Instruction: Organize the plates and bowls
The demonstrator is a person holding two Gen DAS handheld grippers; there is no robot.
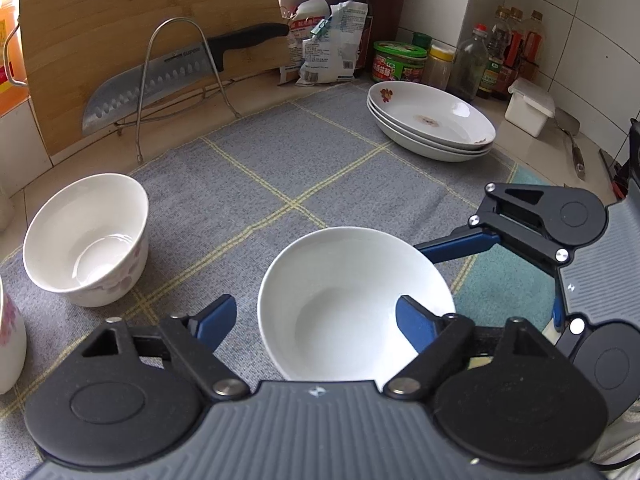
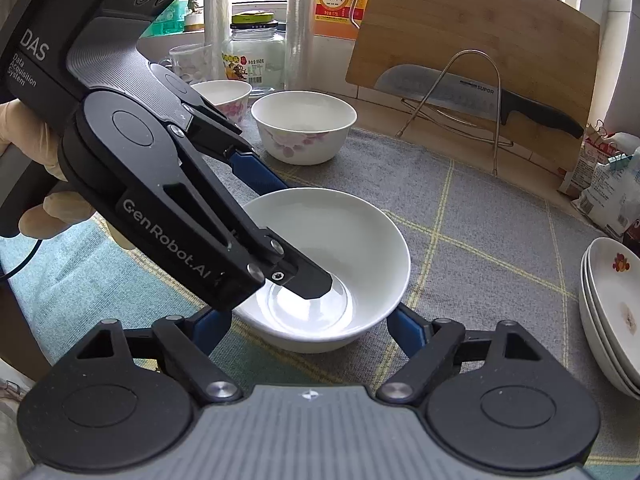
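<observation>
Floral bowl (image 1: 8, 336) — cut by left edge; plates (image 2: 612, 316) by right

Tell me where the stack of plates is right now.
The stack of plates sits at the far right of the grey cloth in the left wrist view, just before the jars and bottles by the tiled wall.

plain white bowl (image 1: 352, 304); grey checked cloth (image 1: 280, 168)

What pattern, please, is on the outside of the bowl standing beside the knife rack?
Pink flowers on white, on the flowered bowl; the right wrist view shows it best.
</observation>
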